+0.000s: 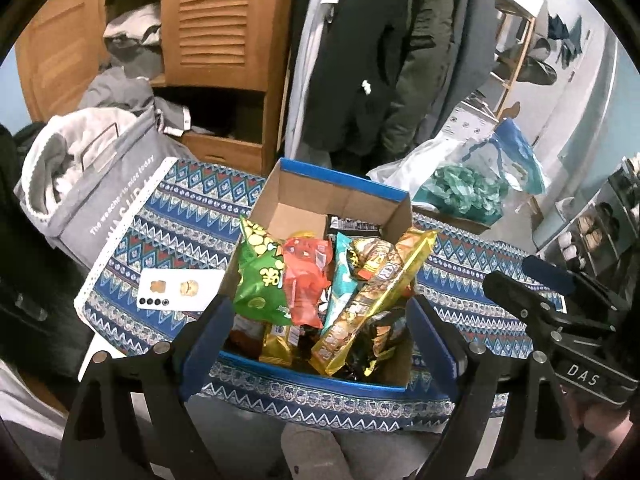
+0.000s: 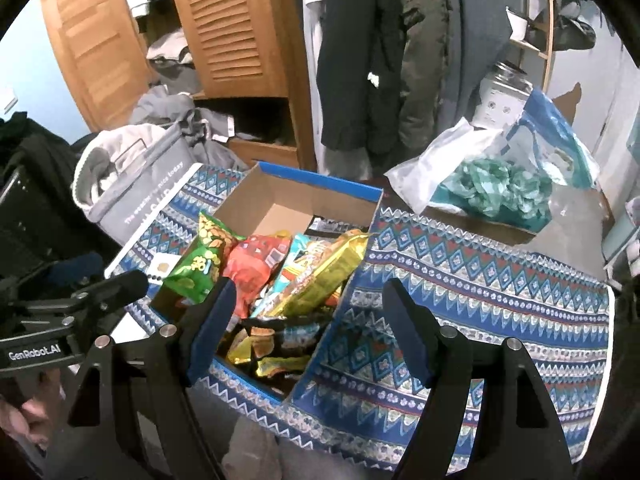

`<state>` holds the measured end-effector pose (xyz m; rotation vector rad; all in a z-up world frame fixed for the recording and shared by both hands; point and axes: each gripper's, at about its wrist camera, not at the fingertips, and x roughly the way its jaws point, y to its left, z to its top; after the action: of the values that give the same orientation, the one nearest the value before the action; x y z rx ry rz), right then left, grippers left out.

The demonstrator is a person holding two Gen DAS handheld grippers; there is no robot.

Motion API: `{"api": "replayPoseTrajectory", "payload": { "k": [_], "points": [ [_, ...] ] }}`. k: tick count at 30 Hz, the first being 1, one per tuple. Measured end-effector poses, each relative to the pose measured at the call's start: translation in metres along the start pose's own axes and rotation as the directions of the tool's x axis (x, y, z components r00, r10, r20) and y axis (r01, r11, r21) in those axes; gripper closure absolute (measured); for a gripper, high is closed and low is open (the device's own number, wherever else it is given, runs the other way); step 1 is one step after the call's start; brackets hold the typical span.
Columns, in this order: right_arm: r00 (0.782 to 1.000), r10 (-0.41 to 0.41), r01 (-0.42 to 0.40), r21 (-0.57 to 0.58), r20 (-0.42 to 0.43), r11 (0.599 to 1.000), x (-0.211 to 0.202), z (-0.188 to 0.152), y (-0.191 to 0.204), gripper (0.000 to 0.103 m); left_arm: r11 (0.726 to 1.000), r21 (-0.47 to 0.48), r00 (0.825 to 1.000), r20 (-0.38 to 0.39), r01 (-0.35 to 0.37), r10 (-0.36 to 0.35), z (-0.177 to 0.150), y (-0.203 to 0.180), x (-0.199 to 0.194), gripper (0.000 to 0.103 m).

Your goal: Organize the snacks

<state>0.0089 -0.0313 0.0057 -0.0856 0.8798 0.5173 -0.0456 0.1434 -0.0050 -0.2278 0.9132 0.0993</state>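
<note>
- The cardboard box (image 1: pixel 320 204) with blue rims sits on the patterned blue tablecloth (image 1: pixel 180 216), its near half packed with snack bags standing on end, its far half bare.
- A green chip bag (image 1: pixel 260 276) leans against a red bag (image 1: pixel 306 280); a long gold packet (image 1: pixel 372 300) slants across the right side.
- The left gripper (image 1: pixel 320 332) hovers over the box's near edge — jaws spread wide, holding nothing.
- The right gripper (image 2: pixel 308 332) hangs above the box's right corner, likewise wide apart and empty.
- A white phone (image 1: pixel 180 290) lies on the cloth left of the box.
</note>
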Motion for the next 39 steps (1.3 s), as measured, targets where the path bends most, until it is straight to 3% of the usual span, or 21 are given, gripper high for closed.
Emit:
{"api": "replayPoseTrajectory", "payload": {
  "k": [5, 39],
  "points": [
    [1.0, 0.01, -0.01, 0.001, 0.001, 1.0, -0.005, -0.001, -0.002, 0.028, 0.999, 0.036, 1.0, 0.005, -0.019, 0.019, -0.001, -0.007, -0.001, 0.014],
    [1.0, -0.002, 0.003, 0.029, -0.024, 1.0, -0.002, -0.005, -0.009, 0.028, 1.0, -0.023, 1.0, 0.0, -0.003, 0.003, 0.001, -0.001, -0.005, 0.014]
  ]
}}
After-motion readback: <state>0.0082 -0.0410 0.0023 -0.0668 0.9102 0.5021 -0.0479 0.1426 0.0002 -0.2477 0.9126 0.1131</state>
